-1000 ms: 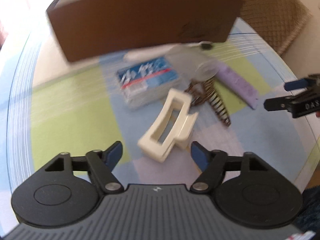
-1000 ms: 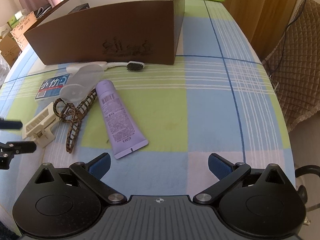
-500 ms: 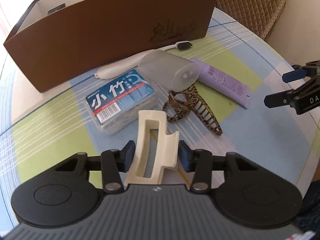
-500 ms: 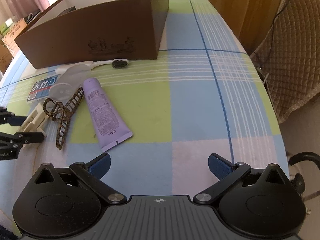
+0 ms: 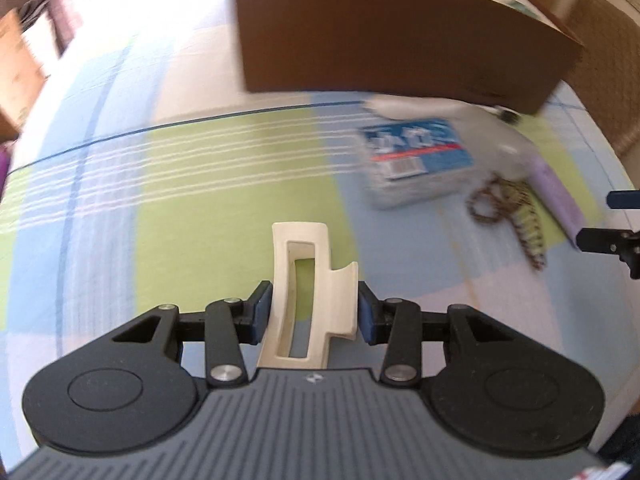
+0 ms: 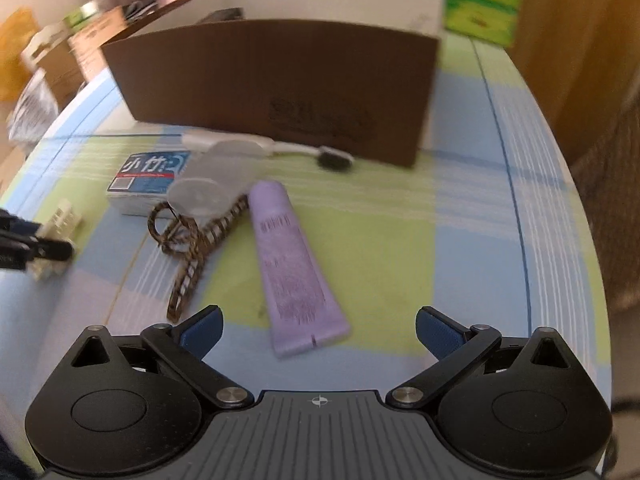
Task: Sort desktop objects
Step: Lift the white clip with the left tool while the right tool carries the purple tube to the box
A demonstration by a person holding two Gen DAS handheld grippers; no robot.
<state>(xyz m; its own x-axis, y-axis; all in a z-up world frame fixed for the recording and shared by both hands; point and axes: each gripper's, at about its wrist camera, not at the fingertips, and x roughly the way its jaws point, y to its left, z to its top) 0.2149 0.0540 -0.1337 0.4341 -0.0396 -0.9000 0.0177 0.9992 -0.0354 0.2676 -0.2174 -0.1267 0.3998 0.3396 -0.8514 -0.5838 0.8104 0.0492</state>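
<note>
Grip: left gripper (image 5: 315, 311) is clamped on the cream hair claw (image 5: 310, 292), one blue pad on each side of it, the claw standing upright between the jaws and lifted off the cloth.
Claw position: it hangs over a green square of the checked tablecloth (image 5: 192, 184), left of the other clutter and well short of the brown box (image 5: 392, 32).
Other hand: right gripper (image 6: 318, 330) is spread wide and holds nothing; it hovers just behind the flat end of the purple tube (image 6: 290, 264).
Pile: blue-labelled pack (image 6: 150, 176), clear cup (image 6: 212, 184) lying on its side, tortoiseshell hair claw (image 6: 192, 248) and the tube lie close together, the cup resting against the pack and over the patterned claw; a toothbrush (image 6: 304, 150) lies along the foot of the box.
Box: open-topped, with something dark inside that is too blurred to name.
Stage, as a judgement: one item in hand and on its way, likely to the box; five more remain on the cloth.
Risk one: the pads press on the claw's spring side, so a tighter squeeze could open it or let it pivot and slip out.
Risk two: the left view is smeared by fast motion, so a swing that stays too low could knock the claw against the box's front wall.
Risk three: the right gripper, closing on the tube, could drag the patterned claw and roll the cup.
</note>
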